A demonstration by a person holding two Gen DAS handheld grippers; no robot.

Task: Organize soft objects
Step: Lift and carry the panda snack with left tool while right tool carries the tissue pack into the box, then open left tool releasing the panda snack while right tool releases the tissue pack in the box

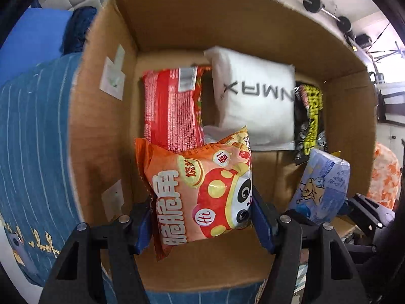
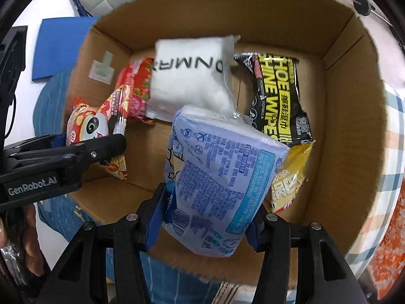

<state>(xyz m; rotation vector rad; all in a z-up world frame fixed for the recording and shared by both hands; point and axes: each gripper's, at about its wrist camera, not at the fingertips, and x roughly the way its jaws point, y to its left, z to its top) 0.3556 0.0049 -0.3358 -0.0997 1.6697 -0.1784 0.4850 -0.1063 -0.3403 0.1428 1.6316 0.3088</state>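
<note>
My left gripper is shut on an orange panda snack bag and holds it over the near left part of an open cardboard box. My right gripper is shut on a light blue tissue pack and holds it over the near right part of the box. The blue pack also shows in the left wrist view. The panda bag and the left gripper show in the right wrist view.
In the box lie a red snack bag, a white pouch, a black and yellow shoe wipes pack and a yellow bag. The box stands on blue striped fabric. An orange patterned cloth lies to the right.
</note>
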